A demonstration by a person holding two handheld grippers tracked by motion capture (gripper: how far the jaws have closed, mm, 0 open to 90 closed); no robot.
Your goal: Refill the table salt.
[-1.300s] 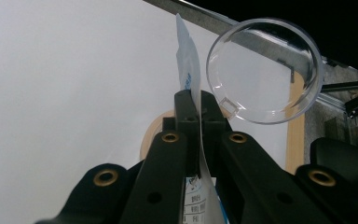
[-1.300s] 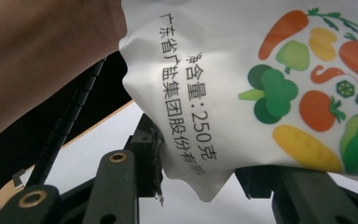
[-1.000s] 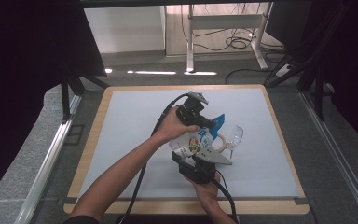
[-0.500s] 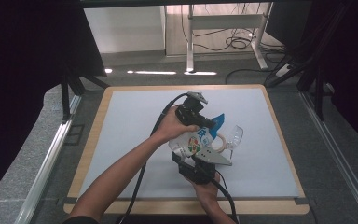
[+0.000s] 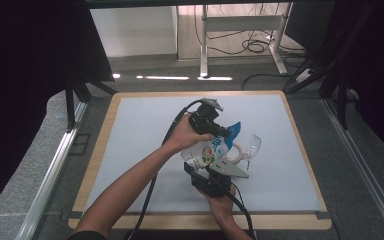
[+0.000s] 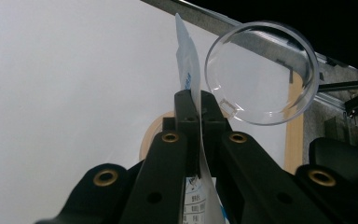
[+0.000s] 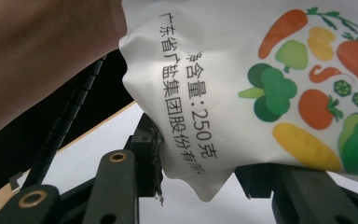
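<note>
White plastic salt pouch printed with vegetables [image 5: 206, 152]: held off the mat between 2 grippers. Left gripper [image 6: 199, 105] pinches its flat top seam; right gripper [image 7: 198, 179] clamps its base, apparently tilting it toward the clear wine glass [image 6: 262, 72] just beyond the left fingertips.

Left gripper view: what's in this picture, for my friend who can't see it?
The left gripper pinches the thin top edge of a white and blue bag, jaws shut on it. Just beyond sits a clear round cup, above a pale table mat.
</note>
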